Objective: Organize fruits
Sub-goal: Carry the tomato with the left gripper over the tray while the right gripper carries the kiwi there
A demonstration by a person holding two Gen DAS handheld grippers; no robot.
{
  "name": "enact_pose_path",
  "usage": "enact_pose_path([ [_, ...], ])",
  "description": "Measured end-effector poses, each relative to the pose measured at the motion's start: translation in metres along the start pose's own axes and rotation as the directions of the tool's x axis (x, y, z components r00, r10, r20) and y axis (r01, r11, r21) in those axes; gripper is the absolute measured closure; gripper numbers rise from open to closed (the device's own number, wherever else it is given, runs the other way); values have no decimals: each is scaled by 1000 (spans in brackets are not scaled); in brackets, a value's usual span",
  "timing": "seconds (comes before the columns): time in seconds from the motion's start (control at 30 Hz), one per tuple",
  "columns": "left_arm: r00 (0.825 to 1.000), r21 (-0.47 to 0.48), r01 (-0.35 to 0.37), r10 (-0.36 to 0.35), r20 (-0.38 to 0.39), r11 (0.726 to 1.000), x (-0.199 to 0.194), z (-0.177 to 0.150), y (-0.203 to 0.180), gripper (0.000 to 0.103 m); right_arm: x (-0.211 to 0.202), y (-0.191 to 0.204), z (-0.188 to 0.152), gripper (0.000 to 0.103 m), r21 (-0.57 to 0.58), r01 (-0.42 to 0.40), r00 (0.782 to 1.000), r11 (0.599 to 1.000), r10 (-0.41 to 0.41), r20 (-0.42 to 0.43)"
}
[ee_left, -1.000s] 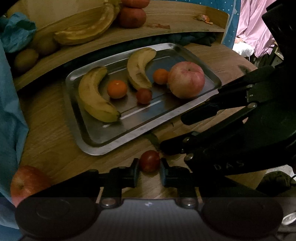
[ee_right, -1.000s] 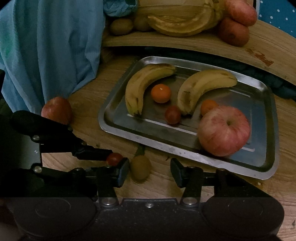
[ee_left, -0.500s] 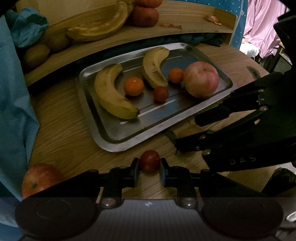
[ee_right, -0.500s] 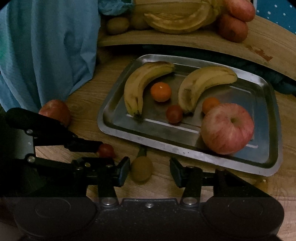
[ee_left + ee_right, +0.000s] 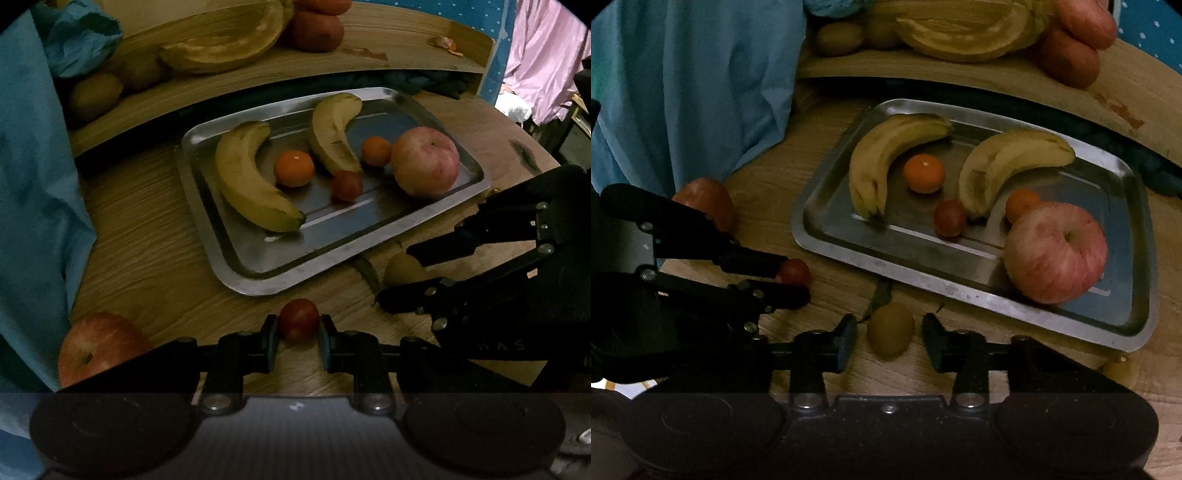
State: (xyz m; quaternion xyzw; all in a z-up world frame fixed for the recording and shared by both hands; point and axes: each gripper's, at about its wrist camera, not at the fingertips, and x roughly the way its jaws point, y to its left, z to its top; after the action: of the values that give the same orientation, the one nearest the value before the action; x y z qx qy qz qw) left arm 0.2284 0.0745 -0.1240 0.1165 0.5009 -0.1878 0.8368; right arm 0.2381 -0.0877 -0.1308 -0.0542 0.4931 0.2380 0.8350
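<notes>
Nearest the lens, the left gripper [image 5: 298, 334] pinches a small red tomato [image 5: 298, 319] between its pads, just short of the steel tray [image 5: 236, 254]. Beside it, the right gripper [image 5: 889, 341] stands with jaws apart around a kiwi [image 5: 890, 328] lying on the wooden table [image 5: 147, 236], not yet closed on it. Beyond, the tray carries two bananas [image 5: 247, 181], two small oranges [image 5: 293, 168], another tomato and a large apple [image 5: 424, 160]; a second apple [image 5: 98, 347] waits on the table at the left. The risk: both grippers crowd the tray's near rim and may collide, or the smooth round tomato may squirt free and roll off.
</notes>
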Motion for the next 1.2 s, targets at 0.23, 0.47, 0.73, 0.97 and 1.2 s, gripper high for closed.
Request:
enact_pose_path([
  [0.23,1000,-39,-4,4,8,999,-1,3,4,78,-1,2,-2,74,-21,0,1000,1000,0,0],
  [0.47,999,-69,-16,18,31,997,-5,10,9,78,-5,0,-3,74,-20,-1,1000,1000,1,19],
  [0.73,998,-90,-21,26,58,996,-10,20,12,78,-15,-2,0,74,-30,-2,998,1000,4,60],
  [0.97,996,-109,-37,46,80,993,-9,30,18,78,-23,-6,10,74,-32,-4,994,999,7,107],
  [1.2,995,-115,-44,54,83,992,-3,39,21,78,-14,-9,24,74,-36,3,992,999,2,124],
])
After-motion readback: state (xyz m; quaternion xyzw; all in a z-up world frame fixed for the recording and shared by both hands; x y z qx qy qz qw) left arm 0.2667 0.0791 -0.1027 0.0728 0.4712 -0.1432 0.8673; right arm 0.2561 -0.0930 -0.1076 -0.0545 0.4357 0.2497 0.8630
